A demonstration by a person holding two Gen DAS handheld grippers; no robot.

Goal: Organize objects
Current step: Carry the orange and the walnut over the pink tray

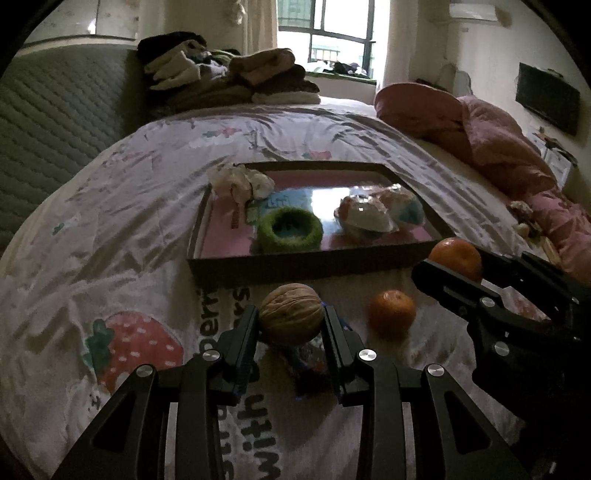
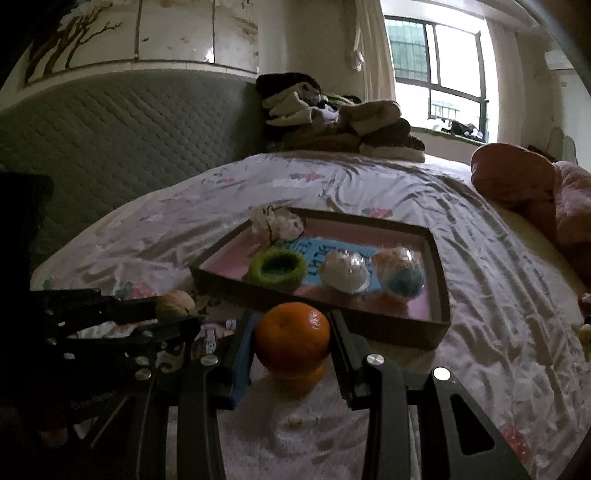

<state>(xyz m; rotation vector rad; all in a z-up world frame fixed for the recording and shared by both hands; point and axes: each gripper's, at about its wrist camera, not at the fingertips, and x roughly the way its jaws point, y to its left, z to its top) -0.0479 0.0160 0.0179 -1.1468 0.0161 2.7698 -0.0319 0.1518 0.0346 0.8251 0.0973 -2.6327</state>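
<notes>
Left tool [image 1: 290, 319] grips a walnut [image 1: 290, 314] above the bed [image 1: 110, 229]; right tool [image 2: 293, 338] clamps an orange [image 2: 291, 338], both just before the shallow cardboard tray [image 2: 332, 321]. A second orange [image 1: 392, 314] lies on the quilt.

My left wrist view sits low over the bed [image 1: 110, 206], looking forward and down along the left tool [image 1: 290, 325], which fills the bottom edge close up. It faces the tray [image 1: 295, 267], near, with the window [image 1: 332, 33] far behind. The right tool [image 1: 454, 273] cuts in from the right.

My right wrist view is likewise low, looking forward and down along the right tool [image 2: 293, 339] at the tray [image 2: 369, 325] from slightly right of the other view. The left tool [image 2: 162, 314] shows at its left edge.

Both views share the tray, bed, headboard [image 1: 55, 122], clothes pile [image 1: 229, 77] and window.
</notes>
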